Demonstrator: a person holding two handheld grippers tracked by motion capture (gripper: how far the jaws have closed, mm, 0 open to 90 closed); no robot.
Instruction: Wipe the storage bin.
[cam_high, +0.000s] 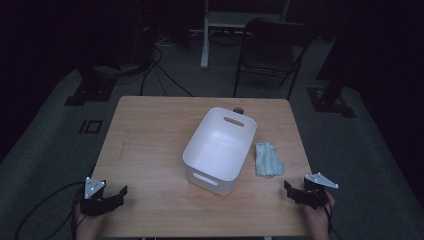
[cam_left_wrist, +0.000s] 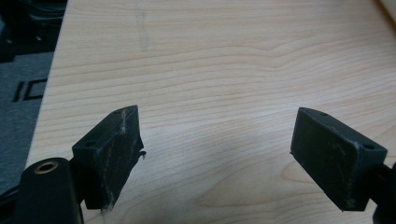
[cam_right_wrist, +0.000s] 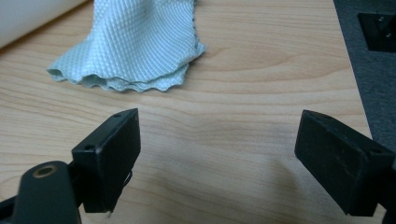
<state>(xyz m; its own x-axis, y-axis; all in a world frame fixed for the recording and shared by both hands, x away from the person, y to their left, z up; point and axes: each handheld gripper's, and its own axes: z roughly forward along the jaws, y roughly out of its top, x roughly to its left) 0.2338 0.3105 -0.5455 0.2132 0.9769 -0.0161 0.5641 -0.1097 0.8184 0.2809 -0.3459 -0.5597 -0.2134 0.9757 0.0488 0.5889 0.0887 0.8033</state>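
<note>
A white plastic bin (cam_high: 220, 150) with handle slots stands near the middle of the wooden table (cam_high: 150, 135), empty inside. To its right lies a folded pale green cloth (cam_high: 268, 160), which also lies just ahead of my right gripper's jaws (cam_right_wrist: 135, 51). My left gripper (cam_high: 112, 197) rests at the table's front left corner, open, with bare wood between its jaws (cam_left_wrist: 217, 144). My right gripper (cam_high: 297, 192) sits at the front right, open and empty (cam_right_wrist: 219, 149), a short way in front of the cloth.
A dark folding chair (cam_high: 272, 50) and a white stand leg (cam_high: 205, 35) are beyond the table's far edge. Cables (cam_high: 160, 75) run over the dark floor. The bin's wall (cam_right_wrist: 32, 16) edges into the right gripper view at upper left.
</note>
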